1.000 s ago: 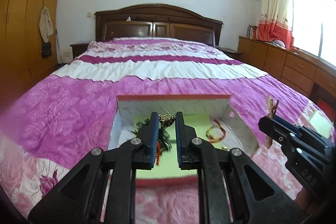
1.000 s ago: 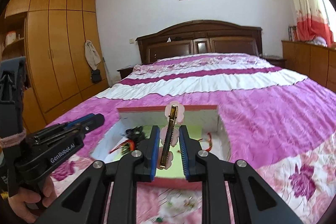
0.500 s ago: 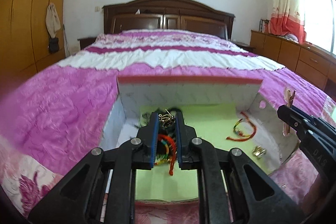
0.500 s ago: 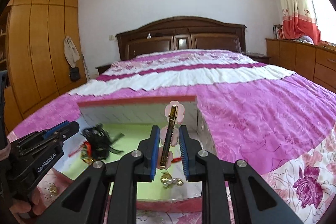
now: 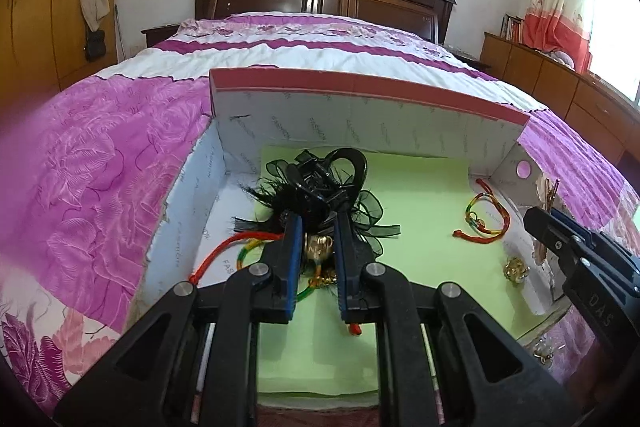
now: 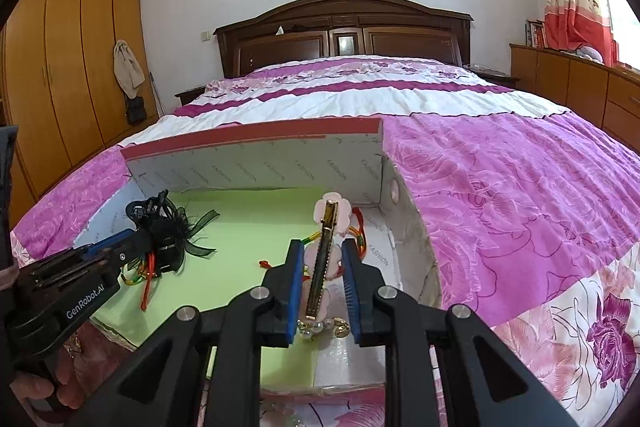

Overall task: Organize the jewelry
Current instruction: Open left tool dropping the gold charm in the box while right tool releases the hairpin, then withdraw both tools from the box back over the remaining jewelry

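An open cardboard box (image 5: pixel 360 123) with a green paper lining (image 5: pixel 420 211) lies on the bed. My left gripper (image 5: pixel 317 227) is inside it at the left, shut on a gold trinket (image 5: pixel 317 247), just above a black ribbon hair clip (image 5: pixel 328 187) and a multicoloured cord bracelet (image 5: pixel 244 247). My right gripper (image 6: pixel 320 247) is over the box's right side, shut on a pink flower hair clip (image 6: pixel 326 243) with a gold bar, held upright. A second cord bracelet (image 5: pixel 486 219) and a gold earring (image 5: pixel 516 269) lie at the box's right.
The pink and white floral quilt (image 6: pixel 500 187) surrounds the box (image 6: pixel 256 155). Small pearl and gold pieces (image 6: pixel 324 327) lie under the right gripper. A wooden headboard (image 6: pixel 344 31) stands far back, wardrobes on the left, low cabinets on the right.
Both grippers have moved forward and down into the box. The left one now sits right over the black hair clip; the right one still holds the pink clip, lower over the box's right side.
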Tool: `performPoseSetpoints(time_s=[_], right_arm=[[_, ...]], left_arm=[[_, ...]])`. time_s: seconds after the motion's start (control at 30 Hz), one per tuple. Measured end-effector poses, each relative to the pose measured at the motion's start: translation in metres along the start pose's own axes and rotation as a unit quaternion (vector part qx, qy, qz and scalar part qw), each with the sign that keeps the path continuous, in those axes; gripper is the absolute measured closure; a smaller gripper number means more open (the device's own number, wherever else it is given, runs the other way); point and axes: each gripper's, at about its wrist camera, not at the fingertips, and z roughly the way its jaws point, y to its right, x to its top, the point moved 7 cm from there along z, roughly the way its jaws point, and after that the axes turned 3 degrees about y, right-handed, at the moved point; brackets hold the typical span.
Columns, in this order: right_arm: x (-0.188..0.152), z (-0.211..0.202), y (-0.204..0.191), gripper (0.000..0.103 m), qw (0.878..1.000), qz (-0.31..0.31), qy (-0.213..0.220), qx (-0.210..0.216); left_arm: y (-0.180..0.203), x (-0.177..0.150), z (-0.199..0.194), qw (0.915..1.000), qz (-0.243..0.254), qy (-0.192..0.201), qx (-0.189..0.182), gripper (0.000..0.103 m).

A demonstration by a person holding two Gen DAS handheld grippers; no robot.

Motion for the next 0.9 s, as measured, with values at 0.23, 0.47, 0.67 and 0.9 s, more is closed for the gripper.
performPoseSetpoints(time_s=[0.23, 0.47, 0.67, 0.9], right_arm=[[-0.001, 0.0, -0.003, 0.065, 1.0, 0.002, 0.0, 0.006], [0.003, -0.006, 0.001, 0.064, 1.0, 0.017, 0.007, 0.017], [0.012, -0.022, 0.005, 0.062, 0.999, 0.035, 0.019, 0.02], [0.021, -0.054, 0.003, 0.061, 0.998, 0.05, 0.01, 0.038]], left_arm=[[-0.002, 0.001, -0.003, 1.0, -0.005, 0.003, -0.002, 0.072], [0.0, 0.004, -0.013, 0.9999, -0.009, -0.001, -0.011, 0.072], [0.002, 0.009, -0.035, 0.9997, 0.003, -0.006, -0.024, 0.072], [-0.001, 0.017, -0.065, 0.9983, -0.008, -0.017, -0.054, 0.072]])
